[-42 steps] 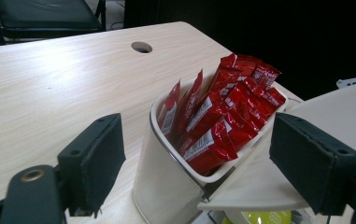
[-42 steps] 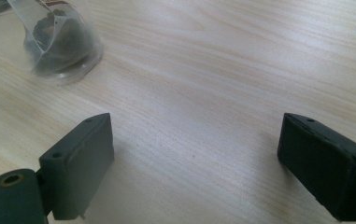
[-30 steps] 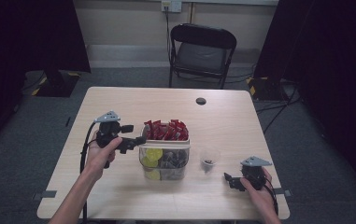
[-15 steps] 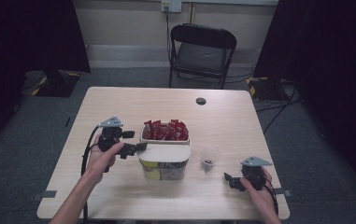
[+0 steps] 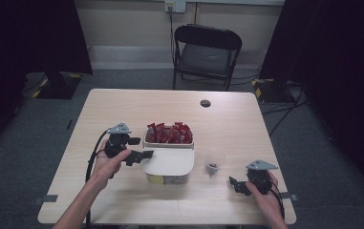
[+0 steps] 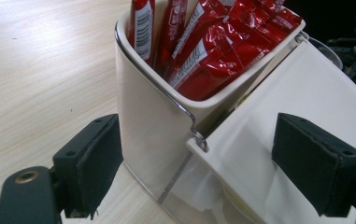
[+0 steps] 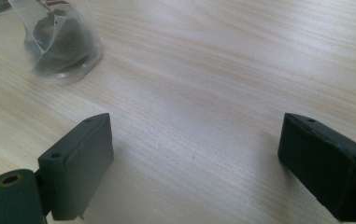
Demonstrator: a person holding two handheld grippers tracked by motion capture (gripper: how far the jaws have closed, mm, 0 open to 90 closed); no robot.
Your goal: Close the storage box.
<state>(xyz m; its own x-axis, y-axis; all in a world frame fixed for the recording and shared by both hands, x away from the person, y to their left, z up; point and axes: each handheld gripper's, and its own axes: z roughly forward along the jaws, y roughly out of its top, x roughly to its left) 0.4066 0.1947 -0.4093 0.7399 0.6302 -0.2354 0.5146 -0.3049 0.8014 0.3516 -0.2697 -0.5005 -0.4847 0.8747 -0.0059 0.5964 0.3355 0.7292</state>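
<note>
White container (image 5: 168, 157) at table centre, middle of high view: rear open compartment packed with upright red sachets (image 5: 169, 133); front compartment clear-walled, white hinged lid (image 5: 168, 162) lowered, slightly tilted, over it.

Red packets (image 5: 169, 133) stand in the rear compartment of the container (image 5: 168, 155) at mid-table; its lid (image 5: 168, 162) lies over the front compartment. The left gripper (image 5: 144, 155) sits just left of the lid, a small cup (image 5: 213, 162) right of the container, the right gripper (image 5: 233, 183) nearer the front edge.
</note>
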